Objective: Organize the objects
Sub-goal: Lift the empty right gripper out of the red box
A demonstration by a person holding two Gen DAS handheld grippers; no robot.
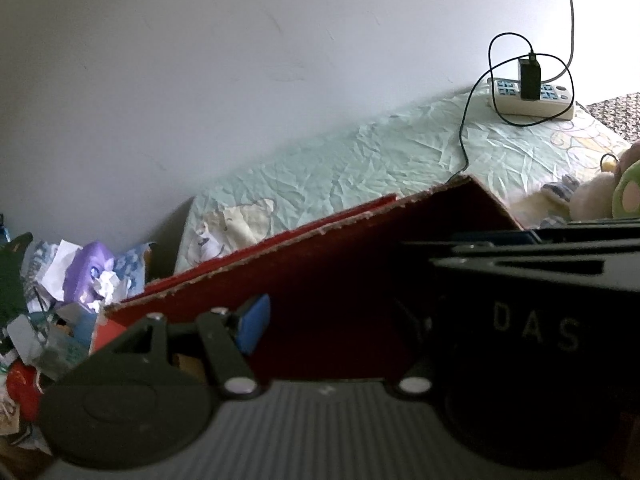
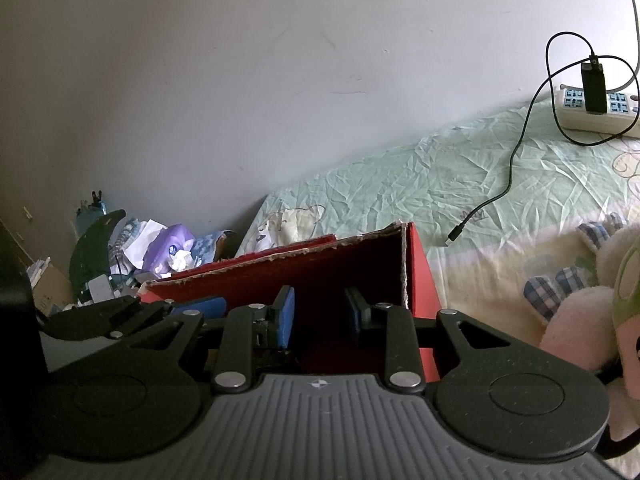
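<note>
The right gripper [image 2: 320,316] hangs with jaws apart and empty over the red box [image 2: 360,276] on the bed [image 2: 400,184], close beside the left gripper [image 1: 256,324], whose jaws cannot be judged, so they might bump and tip it.

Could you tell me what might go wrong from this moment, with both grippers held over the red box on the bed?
1. The two grippers crowd together: the left gripper sits right beside the right gripper, so they could knock each other.
2. The red box has torn, thin walls; a bump may tip or crush it.
3. The loose black cable lies across the sheet near the box and could snag.
</note>
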